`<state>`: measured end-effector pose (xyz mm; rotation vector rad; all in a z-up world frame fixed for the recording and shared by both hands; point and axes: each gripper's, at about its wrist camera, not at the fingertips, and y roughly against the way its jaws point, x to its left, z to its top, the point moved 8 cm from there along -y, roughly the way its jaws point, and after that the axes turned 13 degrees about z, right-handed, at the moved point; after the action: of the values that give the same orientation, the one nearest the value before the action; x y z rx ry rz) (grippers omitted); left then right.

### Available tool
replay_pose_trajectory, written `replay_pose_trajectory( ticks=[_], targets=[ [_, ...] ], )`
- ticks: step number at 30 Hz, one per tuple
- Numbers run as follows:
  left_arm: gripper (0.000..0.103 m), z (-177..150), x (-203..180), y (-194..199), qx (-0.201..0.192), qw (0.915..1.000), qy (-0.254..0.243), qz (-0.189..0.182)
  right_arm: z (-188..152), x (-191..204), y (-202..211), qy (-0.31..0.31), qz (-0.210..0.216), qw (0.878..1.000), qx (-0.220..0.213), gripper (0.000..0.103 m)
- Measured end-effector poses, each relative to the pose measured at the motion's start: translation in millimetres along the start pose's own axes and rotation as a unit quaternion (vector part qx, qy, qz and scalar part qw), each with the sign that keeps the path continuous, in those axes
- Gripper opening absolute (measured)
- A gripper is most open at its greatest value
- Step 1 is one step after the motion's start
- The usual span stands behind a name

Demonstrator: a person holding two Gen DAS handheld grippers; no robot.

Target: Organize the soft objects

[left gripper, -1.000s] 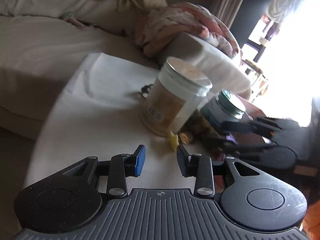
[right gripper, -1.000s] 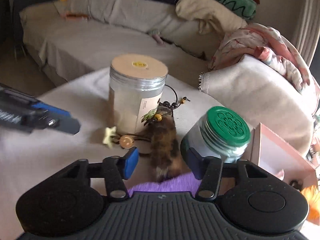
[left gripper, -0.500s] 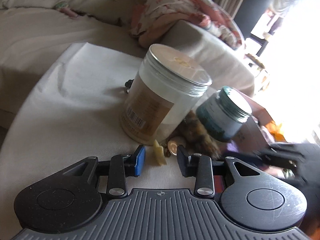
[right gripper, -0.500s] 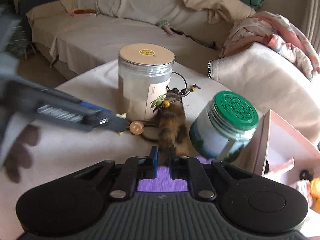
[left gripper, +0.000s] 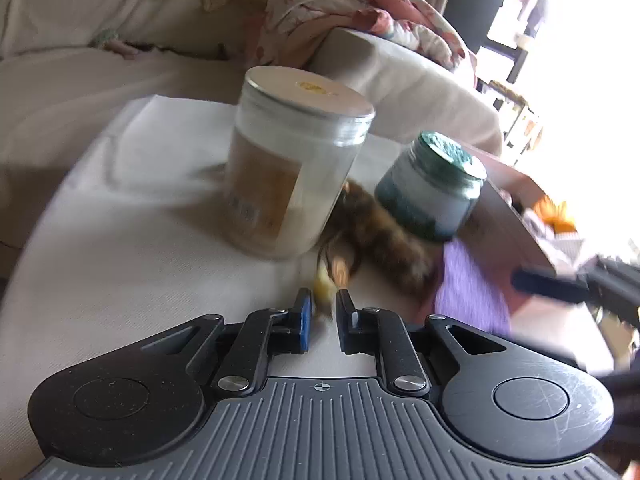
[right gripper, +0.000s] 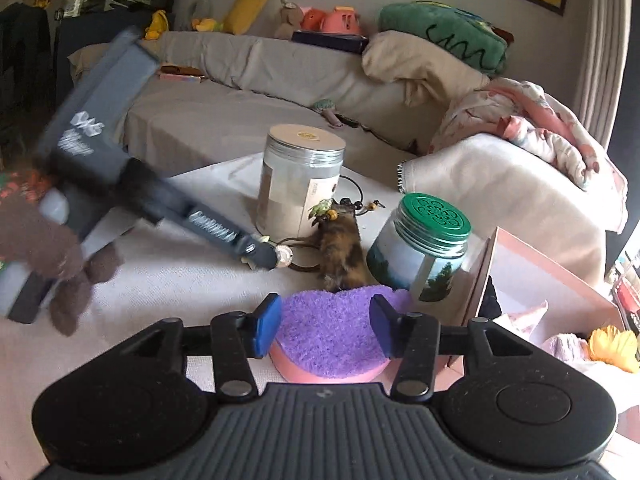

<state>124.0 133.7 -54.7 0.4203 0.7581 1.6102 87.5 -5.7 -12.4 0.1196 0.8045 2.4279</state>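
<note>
A brown furry tail charm [right gripper: 340,254] with beads and a cord lies on the white-clothed table [right gripper: 168,280] between two jars; it also shows in the left wrist view [left gripper: 384,236]. Its small yellow star piece [left gripper: 323,292] sits between the fingertips of my left gripper [left gripper: 322,307], whose jaws are narrowed around it. A purple fuzzy sponge [right gripper: 332,332] with a pink base lies between the open jaws of my right gripper [right gripper: 325,330]; it also shows in the left wrist view [left gripper: 472,292].
A tall jar with a tan lid [right gripper: 300,184] and a green-lidded jar [right gripper: 424,248] stand close by the charm. A pink box [right gripper: 536,272] holding soft items is at the right. A covered sofa [right gripper: 240,112] with cushions is behind.
My right gripper was shut half a second ago and has opened and drawn back over the purple sponge. My left gripper moved forward and narrowed around the yellow star piece.
</note>
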Motion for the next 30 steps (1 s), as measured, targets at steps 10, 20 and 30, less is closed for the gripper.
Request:
replay_pose_trajectory(
  ticks=[10, 20, 30],
  targets=[
    [0.014, -6.3, 63.9, 25.2, -0.010, 0.9960, 0.089, 0.006, 15.0, 16.2, -37.7, 0.025, 0.019, 0.999, 0.007, 0.049],
    [0.018, 22.2, 9.5, -2.0, -0.009, 0.9999, -0.004, -0.011, -4.8, 20.2, -12.3, -0.014, 0.080, 0.996, 0.041, 0.049],
    [0.024, 19.9, -26.7, -20.9, -0.019, 0.9900, -0.131, 0.049, -32.6, 1.0, 20.6, -0.036, 0.038, 0.998, 0.022, 0.049]
  ],
)
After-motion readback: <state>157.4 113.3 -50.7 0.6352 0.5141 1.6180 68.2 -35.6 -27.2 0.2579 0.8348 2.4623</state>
